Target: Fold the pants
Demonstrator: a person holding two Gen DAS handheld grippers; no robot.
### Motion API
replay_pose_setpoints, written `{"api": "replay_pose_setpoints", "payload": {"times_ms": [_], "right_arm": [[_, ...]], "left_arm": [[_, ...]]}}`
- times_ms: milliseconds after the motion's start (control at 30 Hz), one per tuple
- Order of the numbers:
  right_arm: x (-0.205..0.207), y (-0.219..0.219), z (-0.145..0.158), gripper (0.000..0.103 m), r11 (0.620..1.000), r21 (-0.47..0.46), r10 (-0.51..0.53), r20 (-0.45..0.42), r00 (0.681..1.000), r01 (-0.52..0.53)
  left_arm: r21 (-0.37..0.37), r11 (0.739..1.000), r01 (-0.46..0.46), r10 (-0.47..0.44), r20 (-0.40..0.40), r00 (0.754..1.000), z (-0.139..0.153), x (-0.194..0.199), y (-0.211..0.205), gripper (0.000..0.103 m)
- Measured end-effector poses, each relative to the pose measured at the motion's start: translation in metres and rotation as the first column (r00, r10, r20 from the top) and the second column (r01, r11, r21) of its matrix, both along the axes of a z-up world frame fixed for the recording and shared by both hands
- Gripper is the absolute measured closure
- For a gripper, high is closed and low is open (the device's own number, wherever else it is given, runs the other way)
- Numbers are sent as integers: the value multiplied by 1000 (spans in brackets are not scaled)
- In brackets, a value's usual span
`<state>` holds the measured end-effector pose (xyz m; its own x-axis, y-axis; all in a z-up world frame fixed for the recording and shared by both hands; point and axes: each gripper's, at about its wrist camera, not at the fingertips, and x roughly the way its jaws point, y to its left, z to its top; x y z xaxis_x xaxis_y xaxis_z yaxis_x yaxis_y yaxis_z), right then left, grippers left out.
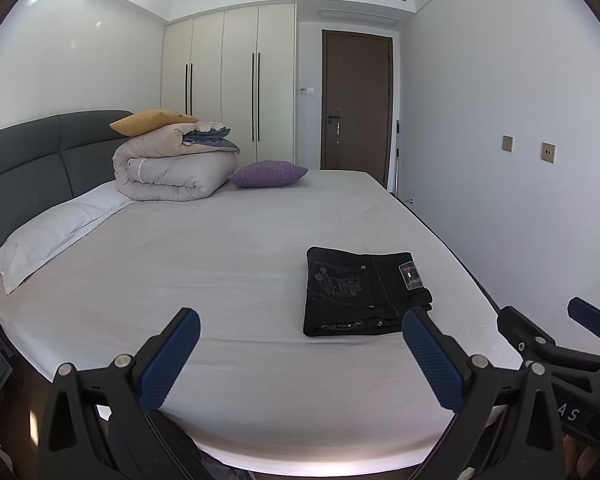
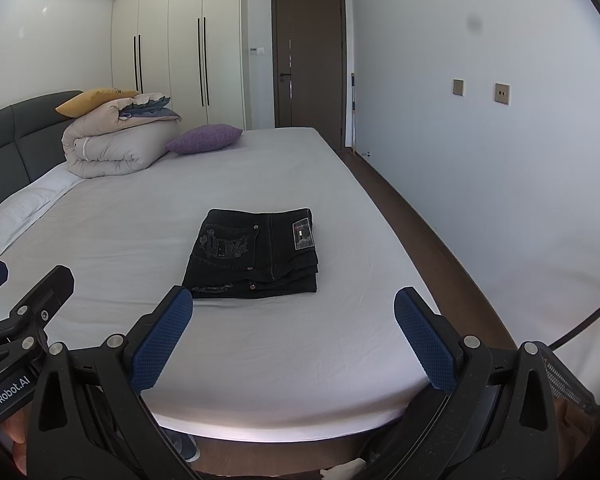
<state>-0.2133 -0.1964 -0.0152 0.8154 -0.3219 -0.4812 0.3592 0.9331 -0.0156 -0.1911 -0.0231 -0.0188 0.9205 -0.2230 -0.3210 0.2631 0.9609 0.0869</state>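
The left hand-held gripper [image 1: 300, 356] is matte black plastic with two broad fingers, each faced by a dark blue pad [image 1: 168, 360] with a fine diamond-knurled texture. Round silver screws [image 1: 123, 361] sit at the finger pivots, and triangular cut-outs pierce the black arms. The right hand-held gripper [image 2: 294, 338] has the same build: blue textured pads [image 2: 424, 344], silver pivot screws [image 2: 471, 341], speckled black arms. White "GenRobot.AI" lettering [image 2: 6, 394] marks the left unit's body, and a coiled metal spring [image 2: 562, 380] shows at the right edge.
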Motion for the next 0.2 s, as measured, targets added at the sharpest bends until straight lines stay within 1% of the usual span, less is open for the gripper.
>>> {"api": "replay_pose_setpoints", "payload": {"times_ms": [200], "right_arm": [[0, 1, 0, 0, 1000, 3, 0, -2, 1000, 0]], "left_arm": [[4, 1000, -2, 2, -2, 1000, -3, -11, -3, 0]]}}
